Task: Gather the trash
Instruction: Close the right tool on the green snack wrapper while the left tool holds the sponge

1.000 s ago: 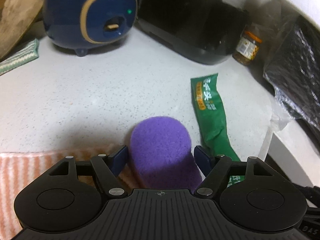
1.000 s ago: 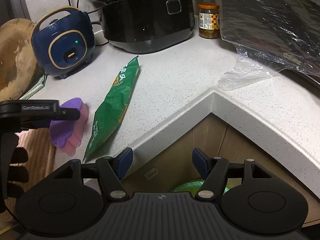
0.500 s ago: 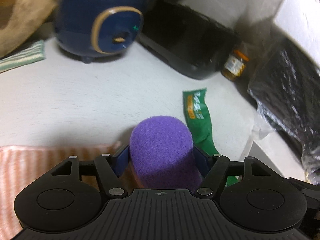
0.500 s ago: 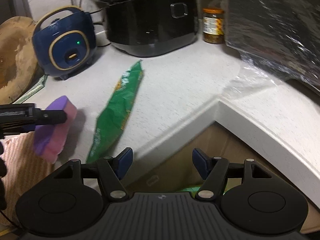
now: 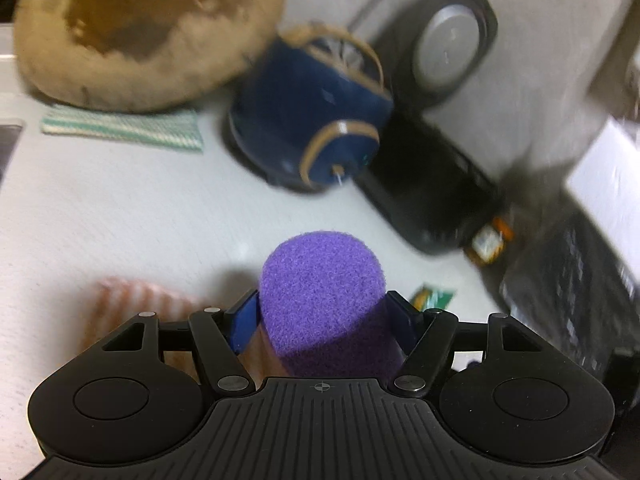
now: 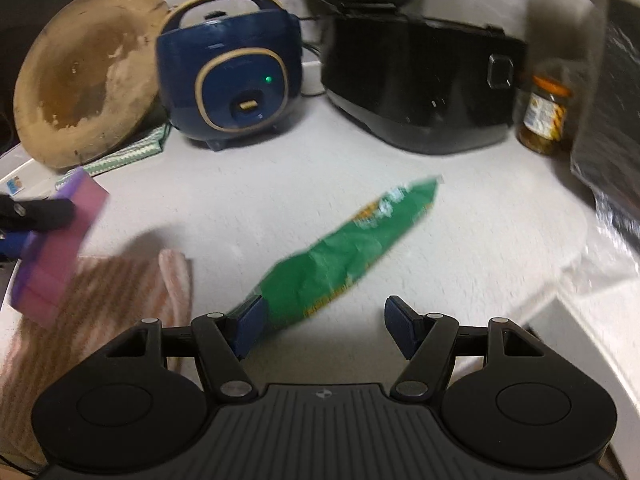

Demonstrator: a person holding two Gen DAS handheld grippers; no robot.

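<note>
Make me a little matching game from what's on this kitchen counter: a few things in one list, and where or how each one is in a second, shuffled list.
Things:
1. sponge
2. green wrapper
3. jar
4. blue cooker

Places or states:
A. standing right of the black cooker
B. lying flat on the counter, ahead of the right gripper
C. green light lit on its front
D. clamped in the left gripper, off the counter

Pairs: 1-D, 2-B, 3-A, 4-C
</note>
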